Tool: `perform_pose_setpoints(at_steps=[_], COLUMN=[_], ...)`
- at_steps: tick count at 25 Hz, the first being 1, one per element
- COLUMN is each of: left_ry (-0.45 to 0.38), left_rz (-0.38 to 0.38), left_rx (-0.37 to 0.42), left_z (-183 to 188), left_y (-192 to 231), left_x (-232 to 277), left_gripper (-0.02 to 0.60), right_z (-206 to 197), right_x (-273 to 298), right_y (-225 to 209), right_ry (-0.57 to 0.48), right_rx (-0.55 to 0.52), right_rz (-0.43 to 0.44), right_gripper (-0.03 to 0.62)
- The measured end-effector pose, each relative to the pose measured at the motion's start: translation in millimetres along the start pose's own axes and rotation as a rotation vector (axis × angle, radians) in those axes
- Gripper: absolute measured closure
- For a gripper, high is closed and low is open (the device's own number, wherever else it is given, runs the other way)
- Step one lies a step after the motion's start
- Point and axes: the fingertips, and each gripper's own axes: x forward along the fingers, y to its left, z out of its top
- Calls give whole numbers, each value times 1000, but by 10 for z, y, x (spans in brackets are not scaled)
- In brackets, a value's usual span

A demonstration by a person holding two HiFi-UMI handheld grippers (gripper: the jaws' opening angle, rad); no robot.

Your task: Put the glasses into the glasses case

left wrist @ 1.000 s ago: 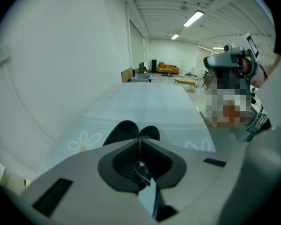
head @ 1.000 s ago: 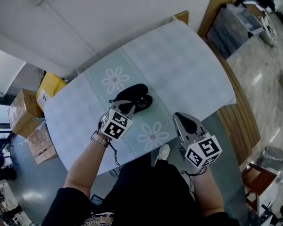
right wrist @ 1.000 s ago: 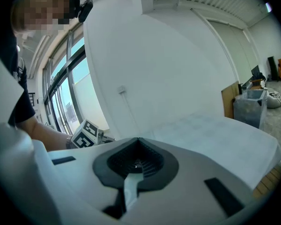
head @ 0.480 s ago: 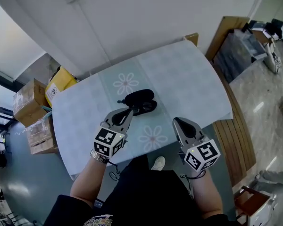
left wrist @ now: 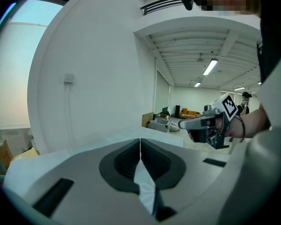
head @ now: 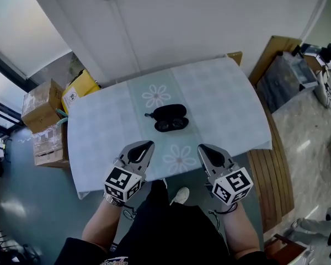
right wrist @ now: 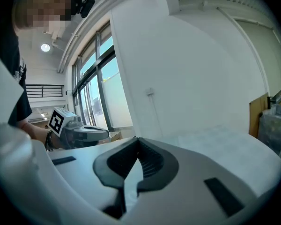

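Grippers hover at the table [head: 223,95] edge
Left gripper [head: 148,144] and right gripper [head: 202,147] both closed, empty; glasses [head: 173,125] lie against the case [head: 169,111].

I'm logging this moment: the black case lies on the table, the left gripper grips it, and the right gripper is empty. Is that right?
No. The left gripper grips nothing: the left gripper view shows its jaws shut and empty. The black case does lie on the table, and the right gripper is empty.
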Motion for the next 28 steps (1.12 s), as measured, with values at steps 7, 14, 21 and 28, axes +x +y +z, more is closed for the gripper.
perform_pose_setpoints(at_steps=[7, 14, 21, 28], left_ry=[35, 37, 0, -25], left_rz=[-1, -31, -101, -173], left_rx=[-32, -51, -34, -9], left_z=[-229, -342, -252, -182], left_y=[-138, -172, -167, -46], left_x=[-213, -357, -463, -626], left_gripper=[552, 552, 552, 552], right_z=[-186, -314, -248, -259], right_x=[89, 214, 229, 189], right_y=[218, 435, 657, 899], right_ry=[39, 59, 38, 20], right_rx=[26, 36, 27, 31], right_rz=[49, 53, -11, -98], right_gripper=[571, 571, 571, 571])
